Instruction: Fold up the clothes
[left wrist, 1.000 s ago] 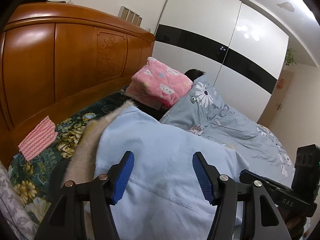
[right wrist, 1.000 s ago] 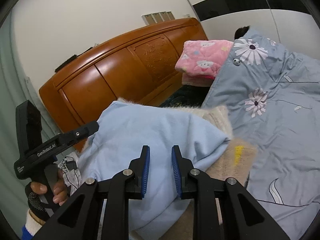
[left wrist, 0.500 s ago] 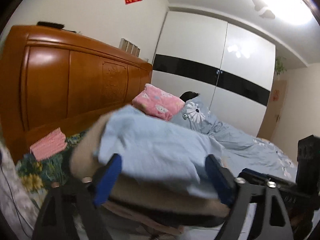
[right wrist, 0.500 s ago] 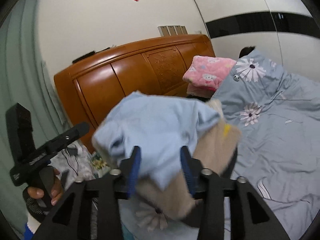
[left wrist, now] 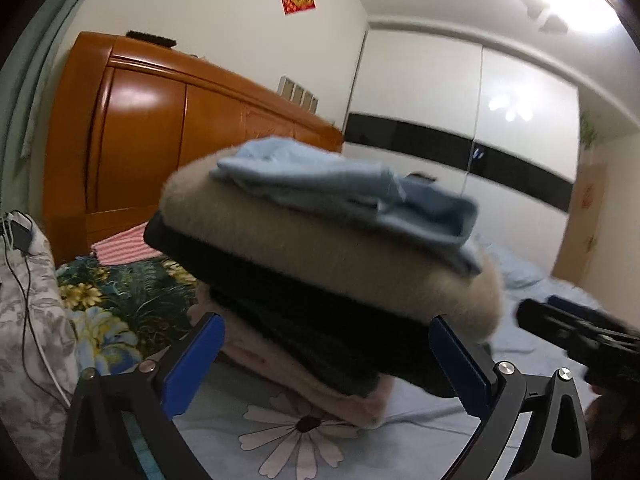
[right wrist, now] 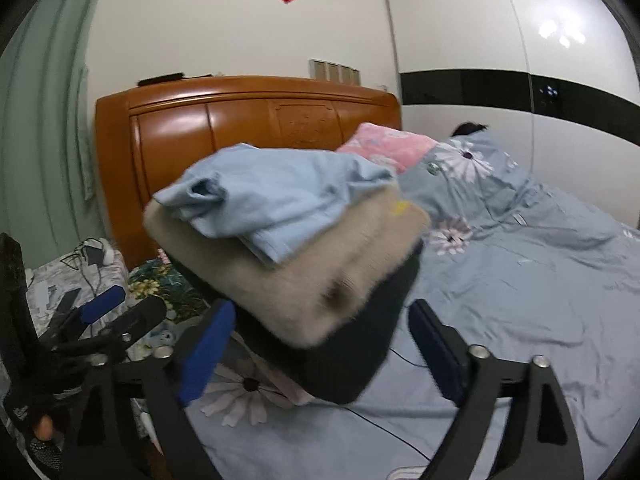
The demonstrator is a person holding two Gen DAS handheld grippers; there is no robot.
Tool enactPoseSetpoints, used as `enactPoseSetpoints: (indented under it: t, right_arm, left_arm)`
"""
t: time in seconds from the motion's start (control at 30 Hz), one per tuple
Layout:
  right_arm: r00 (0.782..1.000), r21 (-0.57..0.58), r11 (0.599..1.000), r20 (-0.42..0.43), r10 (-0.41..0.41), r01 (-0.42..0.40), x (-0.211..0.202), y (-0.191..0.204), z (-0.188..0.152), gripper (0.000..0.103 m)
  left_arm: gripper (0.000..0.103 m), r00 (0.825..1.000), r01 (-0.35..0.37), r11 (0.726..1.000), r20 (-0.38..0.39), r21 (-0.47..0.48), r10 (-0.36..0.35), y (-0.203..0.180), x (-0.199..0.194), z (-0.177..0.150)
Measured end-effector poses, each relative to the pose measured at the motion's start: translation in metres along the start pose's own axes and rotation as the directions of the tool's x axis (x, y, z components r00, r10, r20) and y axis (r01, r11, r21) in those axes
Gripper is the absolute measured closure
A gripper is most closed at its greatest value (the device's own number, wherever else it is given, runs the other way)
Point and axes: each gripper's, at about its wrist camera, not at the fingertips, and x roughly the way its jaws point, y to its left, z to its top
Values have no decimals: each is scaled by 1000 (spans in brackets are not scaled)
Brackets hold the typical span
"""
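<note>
A stack of folded clothes lies on the grey-blue flowered bed cover (right wrist: 520, 300). On top is a light blue garment (left wrist: 344, 196) (right wrist: 272, 196), under it a beige fuzzy one (left wrist: 320, 248), then a dark one (left wrist: 304, 320) and a pink one (left wrist: 300, 376). My left gripper (left wrist: 324, 340) faces the stack's side with its jaws opening wide; the lower layers reach in between the blue pads, untouched. My right gripper (right wrist: 320, 316) faces the stack from the other side, its jaws also opening, its pads clear of the cloth.
An orange wooden headboard (right wrist: 240, 120) stands behind the stack, with a pink blanket (right wrist: 392, 148) and dark hair (right wrist: 468, 128) beside it. A red-striped cloth (left wrist: 120, 248) lies on the floral sheet. Chargers and cables (left wrist: 24, 280) sit at left. White wardrobe (left wrist: 480, 120) at right.
Both grippers have opened wide and drawn back and down from the light blue garment. The stack now shows from the side instead of from above.
</note>
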Motion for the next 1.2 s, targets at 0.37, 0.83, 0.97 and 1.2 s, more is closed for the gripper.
enactPoseSetpoints:
  t: [0.37, 0.83, 0.97, 1.2]
  right_arm:
    - [998, -13, 1000, 62, -14, 15, 8, -10, -19, 0]
    - [997, -16, 1000, 82, -13, 15, 5, -9, -20, 0]
    - [997, -10, 1000, 69, -15, 16, 6, -10, -19, 0]
    - [999, -9, 1000, 48, -14, 14, 9, -10, -21, 0]
  left_arm:
    - [0, 981, -182, 983, 69, -22, 183, 0, 6, -37]
    - [0, 964, -245, 969, 98, -35, 248, -14, -5, -39]
    - [0, 965, -243, 969, 91, -44, 246, -17, -5, -41]
    - [0, 967, -240, 970, 81, -45, 243, -17, -4, -40]
